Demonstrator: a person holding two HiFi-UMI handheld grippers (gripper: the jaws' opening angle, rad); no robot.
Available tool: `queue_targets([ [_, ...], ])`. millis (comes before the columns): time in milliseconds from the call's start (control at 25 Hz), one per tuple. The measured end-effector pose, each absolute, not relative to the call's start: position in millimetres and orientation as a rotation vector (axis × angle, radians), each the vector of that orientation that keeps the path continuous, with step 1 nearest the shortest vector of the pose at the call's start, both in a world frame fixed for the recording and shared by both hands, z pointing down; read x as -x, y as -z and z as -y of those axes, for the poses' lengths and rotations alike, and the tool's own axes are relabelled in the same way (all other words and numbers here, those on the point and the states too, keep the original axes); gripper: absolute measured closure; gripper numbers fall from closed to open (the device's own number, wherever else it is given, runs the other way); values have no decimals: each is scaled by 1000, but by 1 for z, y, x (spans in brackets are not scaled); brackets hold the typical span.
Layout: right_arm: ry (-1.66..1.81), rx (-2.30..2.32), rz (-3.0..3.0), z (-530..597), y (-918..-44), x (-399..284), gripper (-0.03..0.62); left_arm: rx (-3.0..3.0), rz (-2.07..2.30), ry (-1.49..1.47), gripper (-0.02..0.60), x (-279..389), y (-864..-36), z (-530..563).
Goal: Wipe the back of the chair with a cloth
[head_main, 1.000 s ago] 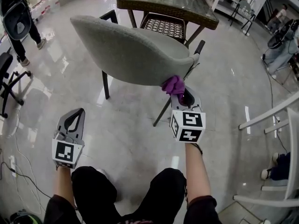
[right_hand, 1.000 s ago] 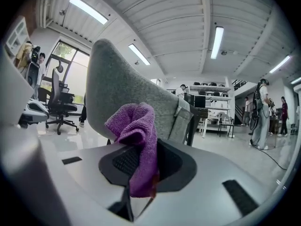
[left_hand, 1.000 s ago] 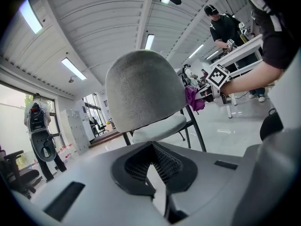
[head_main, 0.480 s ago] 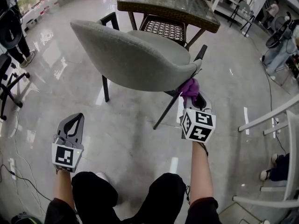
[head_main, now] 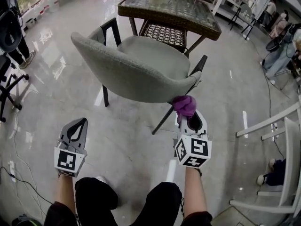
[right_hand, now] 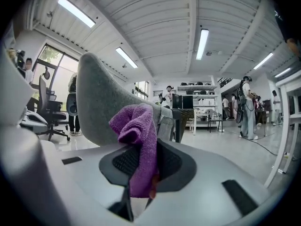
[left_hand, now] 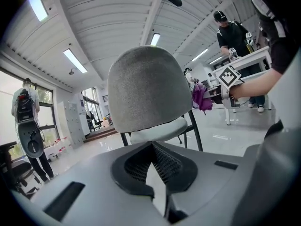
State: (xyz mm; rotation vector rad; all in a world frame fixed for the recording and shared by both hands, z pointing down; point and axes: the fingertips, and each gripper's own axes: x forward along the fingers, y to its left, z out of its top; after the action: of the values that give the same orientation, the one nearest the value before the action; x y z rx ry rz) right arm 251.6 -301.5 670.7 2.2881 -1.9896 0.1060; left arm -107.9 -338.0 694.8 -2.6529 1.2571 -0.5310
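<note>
A grey upholstered chair (head_main: 136,74) with black legs stands on the floor, its curved back (left_hand: 143,88) towards me. My right gripper (head_main: 188,118) is shut on a purple cloth (head_main: 185,104), which sits at the lower right edge of the chair back. In the right gripper view the cloth (right_hand: 138,140) hangs bunched between the jaws, with the chair back (right_hand: 99,109) just behind it. My left gripper (head_main: 76,127) is shut and holds nothing, low and to the left of the chair. From the left gripper view the cloth (left_hand: 201,97) shows at the chair's right side.
A wicker-edged glass table (head_main: 171,6) stands behind the chair. White chair frames (head_main: 277,164) are at the right. A black office chair (head_main: 7,79) and a person's legs (head_main: 21,46) are at the far left. Cables (head_main: 19,182) lie on the glossy floor.
My right gripper with the cloth has slid down and back from the chair back's right edge towards me. The left gripper has barely moved.
</note>
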Motion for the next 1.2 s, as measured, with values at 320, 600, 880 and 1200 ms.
queue_targets([
  [320,-192,-2311,2037,288,-625,-221,500,2722,-1232,556,572,91,-647,340],
  [600,-268,-2321,2016,276,-580,-208,500,2761,-1197,478,572,78,-589,345],
  [880,-344,-2315,2002,255,-517,-205,500,2821,-1235,464,572,70,-513,332],
  [1200,-362,-2277,2039,240,-423,-190,500,2809,-1311,400,572,78,-419,316],
])
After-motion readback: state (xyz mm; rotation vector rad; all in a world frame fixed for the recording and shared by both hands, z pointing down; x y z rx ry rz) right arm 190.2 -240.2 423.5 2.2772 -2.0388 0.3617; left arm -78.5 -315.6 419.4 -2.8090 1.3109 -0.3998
